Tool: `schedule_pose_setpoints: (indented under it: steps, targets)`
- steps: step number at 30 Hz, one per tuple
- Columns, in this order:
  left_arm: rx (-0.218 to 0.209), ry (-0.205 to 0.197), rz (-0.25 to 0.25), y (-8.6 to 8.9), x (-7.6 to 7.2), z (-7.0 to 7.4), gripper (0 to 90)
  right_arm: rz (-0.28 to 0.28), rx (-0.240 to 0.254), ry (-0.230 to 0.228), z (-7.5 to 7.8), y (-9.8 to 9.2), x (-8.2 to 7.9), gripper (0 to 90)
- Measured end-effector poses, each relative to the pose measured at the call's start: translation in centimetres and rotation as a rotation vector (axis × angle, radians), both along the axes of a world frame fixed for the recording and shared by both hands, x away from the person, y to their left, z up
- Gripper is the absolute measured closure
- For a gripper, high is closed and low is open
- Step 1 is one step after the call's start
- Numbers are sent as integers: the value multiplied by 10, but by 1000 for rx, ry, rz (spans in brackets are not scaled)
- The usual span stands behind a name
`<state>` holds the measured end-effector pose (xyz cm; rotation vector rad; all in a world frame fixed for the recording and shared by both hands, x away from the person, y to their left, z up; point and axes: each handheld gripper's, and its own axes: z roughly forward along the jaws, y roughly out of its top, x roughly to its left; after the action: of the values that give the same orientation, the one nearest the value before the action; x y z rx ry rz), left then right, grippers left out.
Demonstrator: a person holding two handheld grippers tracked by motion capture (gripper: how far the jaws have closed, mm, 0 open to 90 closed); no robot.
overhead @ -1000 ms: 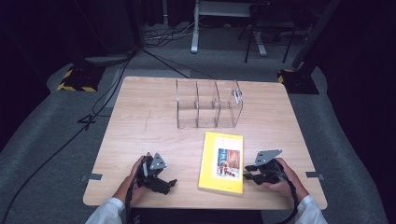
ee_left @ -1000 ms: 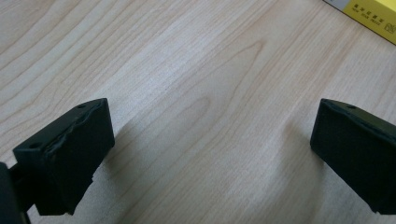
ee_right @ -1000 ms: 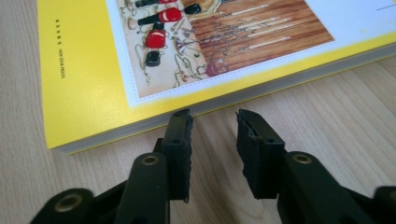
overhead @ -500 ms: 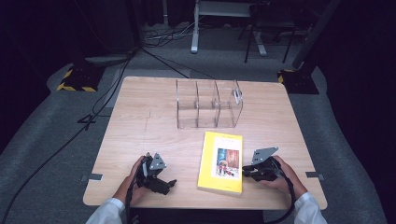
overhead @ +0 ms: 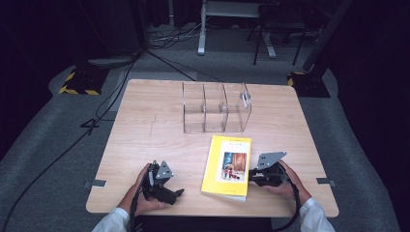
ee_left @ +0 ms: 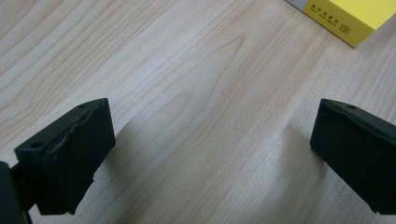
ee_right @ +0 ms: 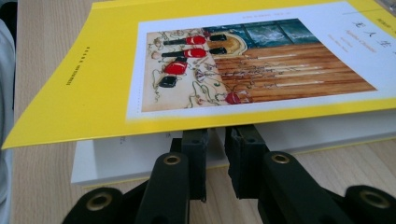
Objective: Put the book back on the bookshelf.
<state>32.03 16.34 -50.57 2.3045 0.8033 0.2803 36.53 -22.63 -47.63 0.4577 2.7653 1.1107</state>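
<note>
The yellow book (overhead: 227,165) lies flat on the counter (overhead: 145,130), in front of the empty three-bay clear organizer (overhead: 215,108). The right tongs (ee_right: 215,154), having just been closing and now nearly together, nose under its raised cover; best slide in level beneath it. The left tongs (ee_left: 212,140) rest spread, left of the book.

Ahead of the left gripper (overhead: 169,192) the table (overhead: 145,125) lies bare, a wide lane of wood running up its left side. To that gripper's right the yellow book (overhead: 227,164) blocks the way, its page edge hard against the right gripper (overhead: 252,177). Beyond the book's far end stands the clear divider box (overhead: 215,108). Bare wood runs along the box's right side.
</note>
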Motion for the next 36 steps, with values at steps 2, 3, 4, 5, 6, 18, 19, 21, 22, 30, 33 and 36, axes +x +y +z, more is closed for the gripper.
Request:
schedule_pose_setpoints:
  steps: [2,3,4,5,6,18,19,21,22,30,33,36]
  targets:
    - [3,3,-21,-4,0,0,2,2,2,-10,2,2,0,778]
    - [8,4,-30,-7,0,1,3,3,13,-11,2,2,0,778]
    - [8,4,-30,-7,0,1,4,3,13,-11,2,2,0,778]
    - [13,4,-41,-12,-1,1,4,3,31,-8,4,2,-1,778]
    - [11,3,-50,-16,-1,1,8,3,44,-7,5,2,-2,777]
    - [-22,-9,-169,-47,-4,3,147,33,-31,-2,5,5,-17,730]
    - [-19,-11,-168,-49,-4,2,138,31,-51,4,5,5,-17,733]
    - [-23,-18,-178,-54,-3,2,136,21,-90,22,5,7,-17,746]
    - [-23,-20,-185,-56,-3,2,143,23,-115,31,6,8,-17,750]
    - [-31,-19,-189,-62,-1,1,142,1,-207,66,4,5,-15,762]
    - [-32,-20,-188,-62,-1,1,142,5,-237,85,4,7,-13,773]
    - [-32,-20,-188,-62,-1,1,142,6,-270,95,6,11,-12,781]
